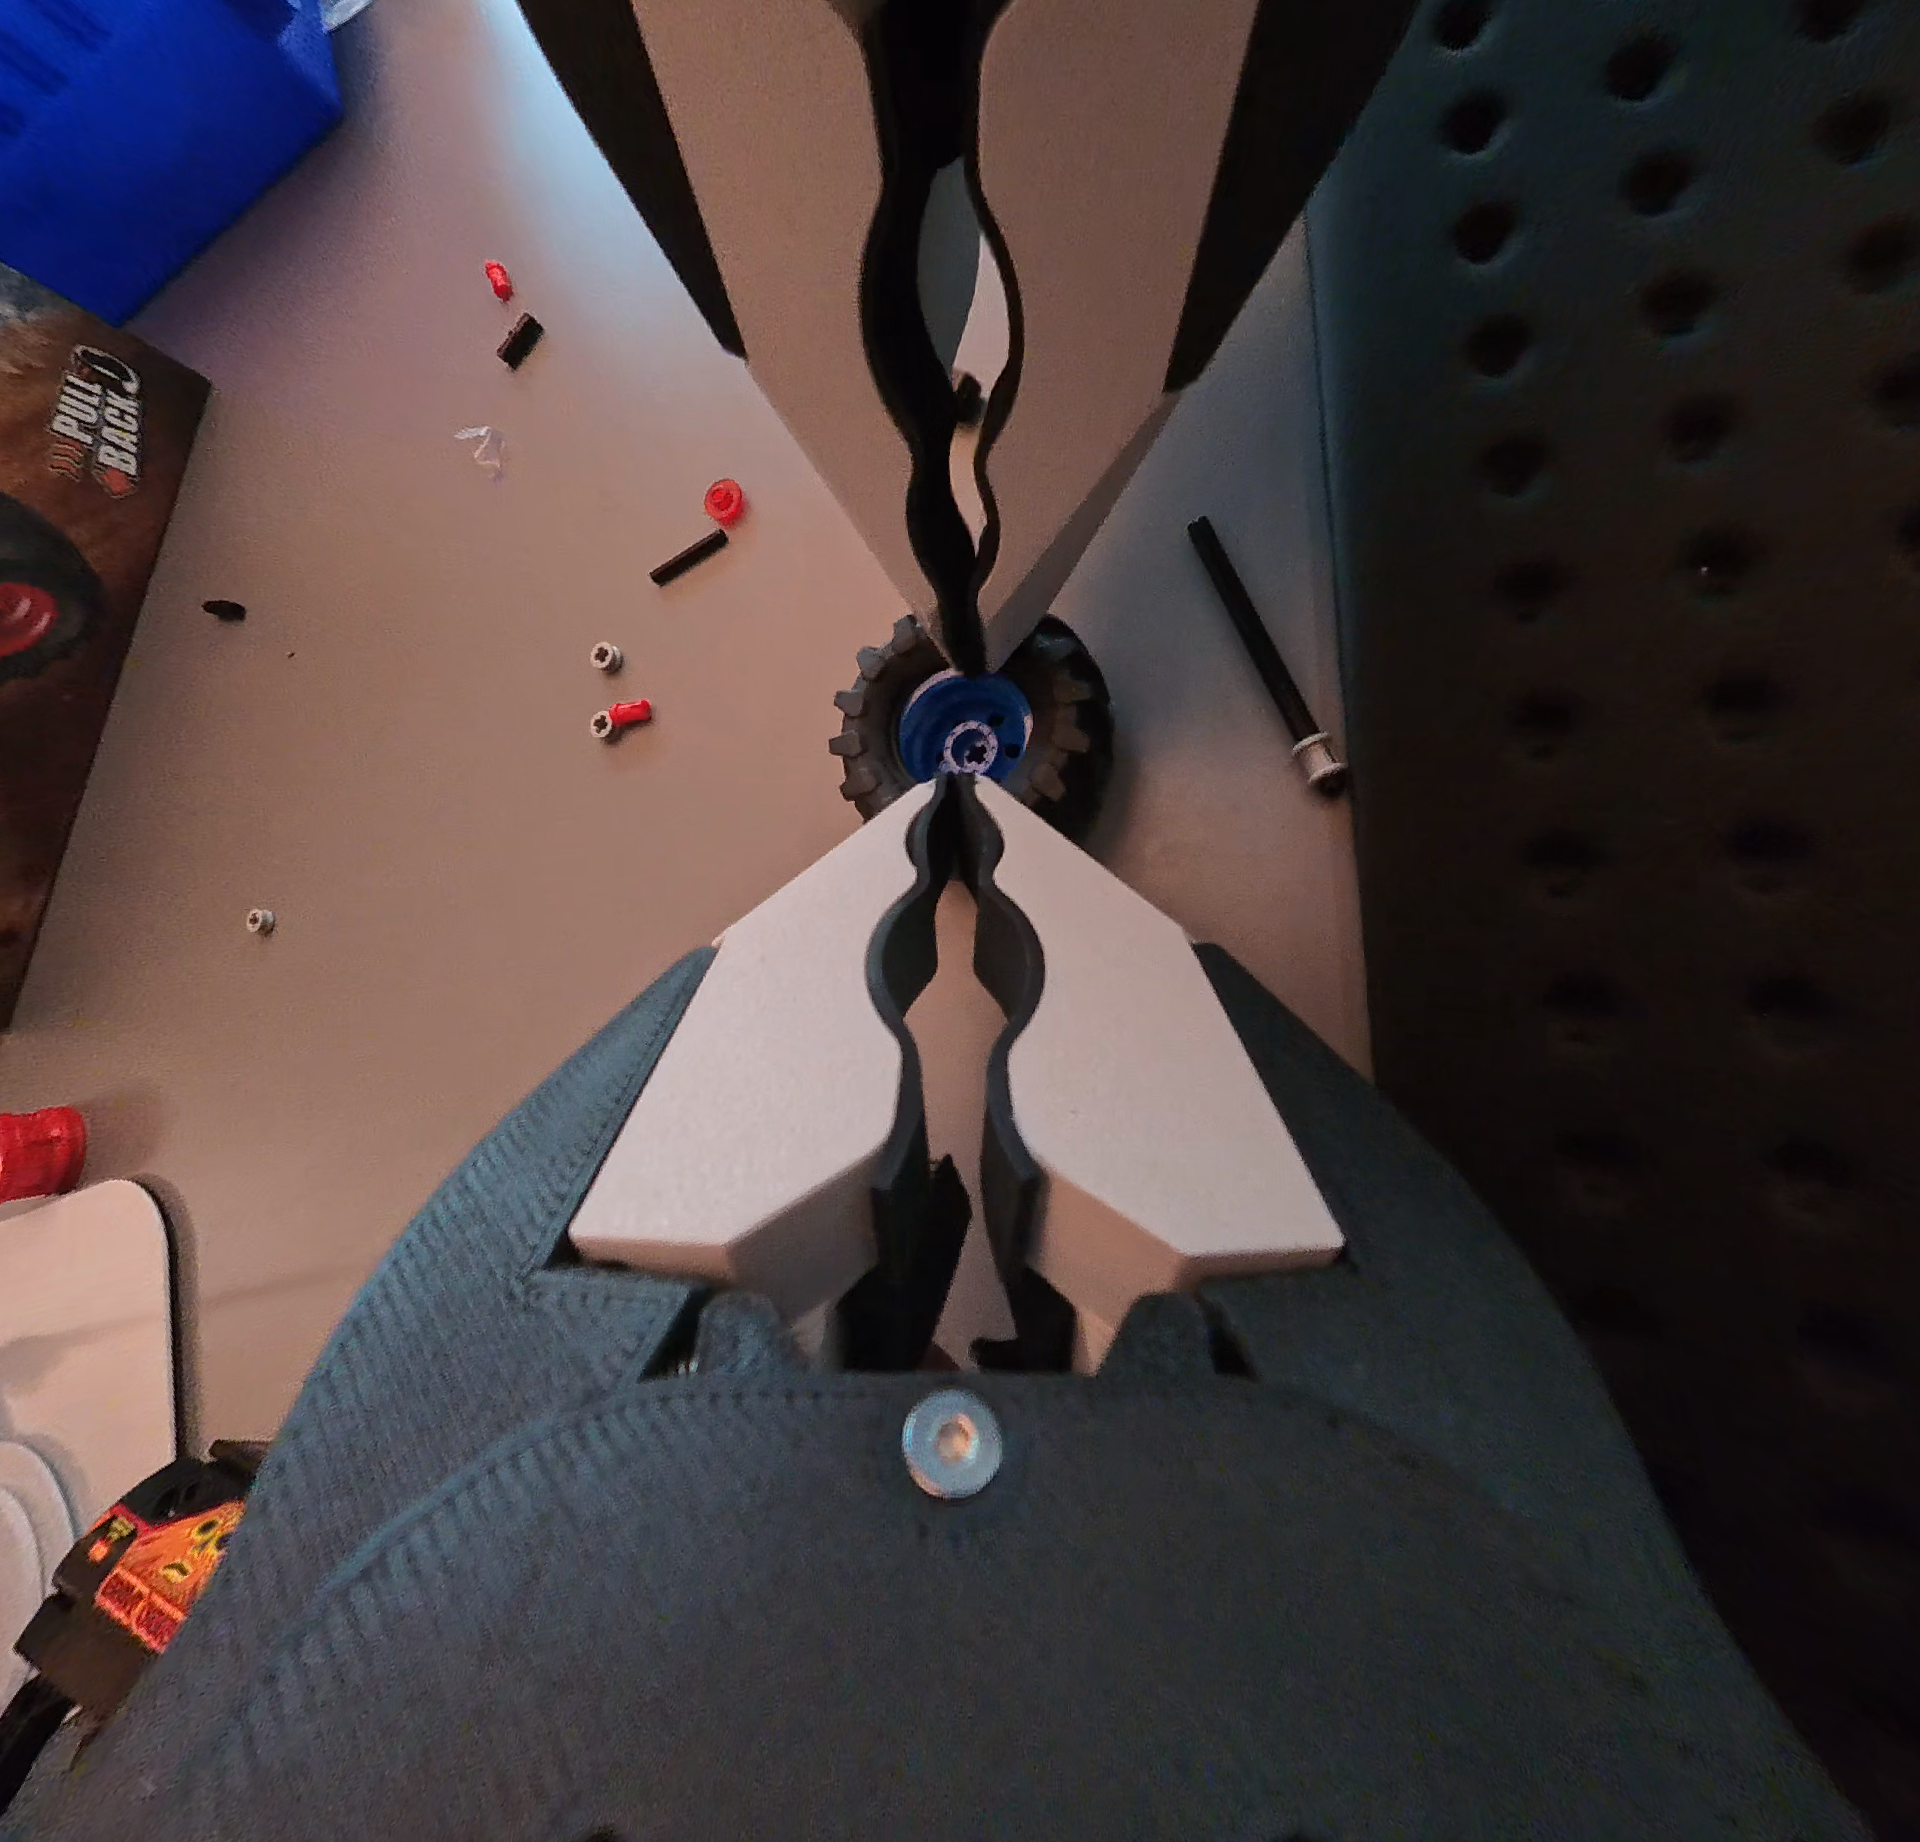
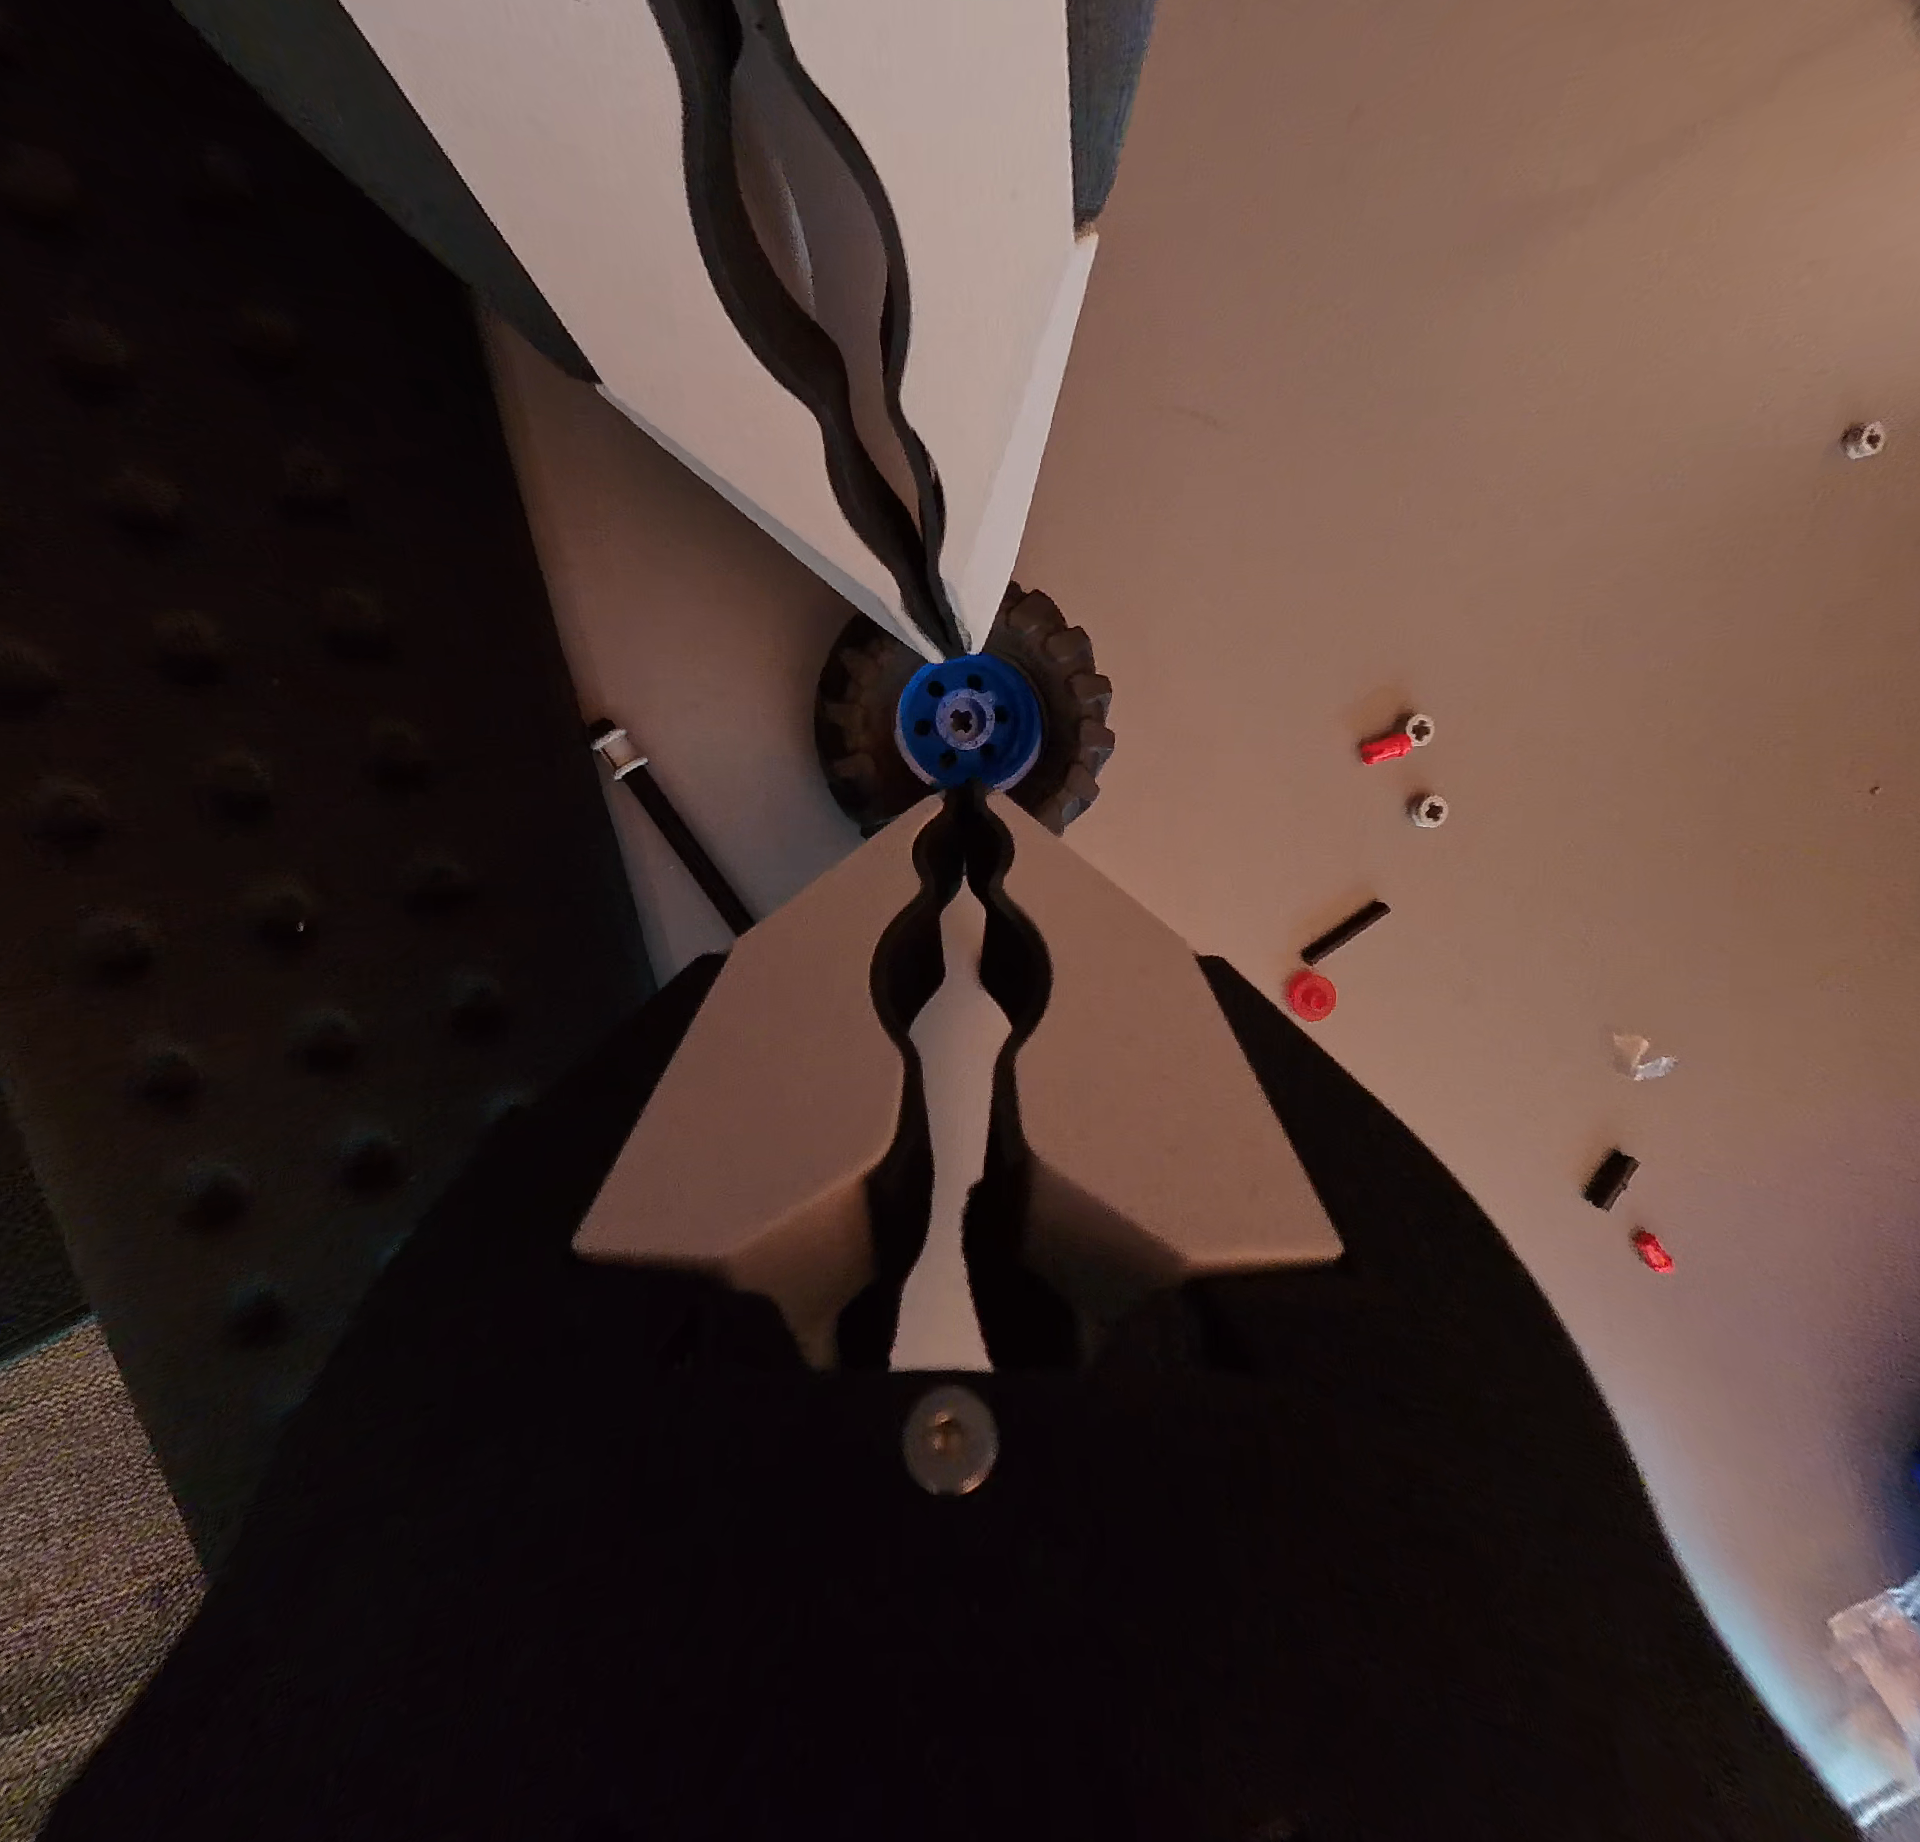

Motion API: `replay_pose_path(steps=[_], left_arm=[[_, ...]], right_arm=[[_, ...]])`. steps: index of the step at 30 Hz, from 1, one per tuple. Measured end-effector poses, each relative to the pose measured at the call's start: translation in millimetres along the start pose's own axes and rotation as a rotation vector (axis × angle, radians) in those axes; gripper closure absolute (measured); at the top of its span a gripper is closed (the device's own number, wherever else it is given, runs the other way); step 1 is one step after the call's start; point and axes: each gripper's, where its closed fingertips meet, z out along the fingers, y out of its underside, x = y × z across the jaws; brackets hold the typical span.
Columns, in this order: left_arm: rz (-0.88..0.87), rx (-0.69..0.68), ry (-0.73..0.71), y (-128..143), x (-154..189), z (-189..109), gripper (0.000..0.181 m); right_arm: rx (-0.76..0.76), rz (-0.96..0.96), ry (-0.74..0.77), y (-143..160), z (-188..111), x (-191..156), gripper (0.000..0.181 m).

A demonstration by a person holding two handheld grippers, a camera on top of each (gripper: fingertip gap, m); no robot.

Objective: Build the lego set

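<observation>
Both claws meet tip to tip over one small assembly held just above the pale worktop (image 1: pixel 364 857): a blue wheel hub (image 1: pixel 964 734) sitting in the mouth of a knobby black tyre (image 1: pixel 1060 722). The left claw (image 1: pixel 958 790) has its jaws drawn almost fully together, the tips pinching the near edge of the hub. The right claw (image 2: pixel 966 800) is likewise nearly closed on the hub's rim from the opposite side, so each wrist view shows the other claw pointing straight back at it. Holding from opposing sides looks meant to steady the hub while it is squeezed into the tyre, which seems only partly seated; whether either claw also grips rubber cannot be told. Nearby lies a long black axle (image 1: pixel 1252 639) with a pale bush at its end, probably kept close for the wheel. Loose parts are spread apart on the worktop for easy picking: a red round piece (image 1: pixel 724 500), a short black axle (image 1: pixel 688 557), a red pin (image 1: pixel 629 712) and grey bushes (image 1: pixel 606 658). A blue bin (image 1: pixel 145 99) and the set's box (image 1: pixel 73 566) stand at the far side.
</observation>
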Motion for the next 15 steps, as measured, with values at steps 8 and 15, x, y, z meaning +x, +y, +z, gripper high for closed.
replay_pose_path(steps=[8,15], left_arm=[[-0.123,0.053,0.016,1,1,1,0.179],[-0.171,0.106,0.028,1,4,-3,0.181]], right_arm=[[0.072,0.025,0.003,1,1,-1,0.181],[0.165,0.074,0.033,-16,-2,0,0.181]])
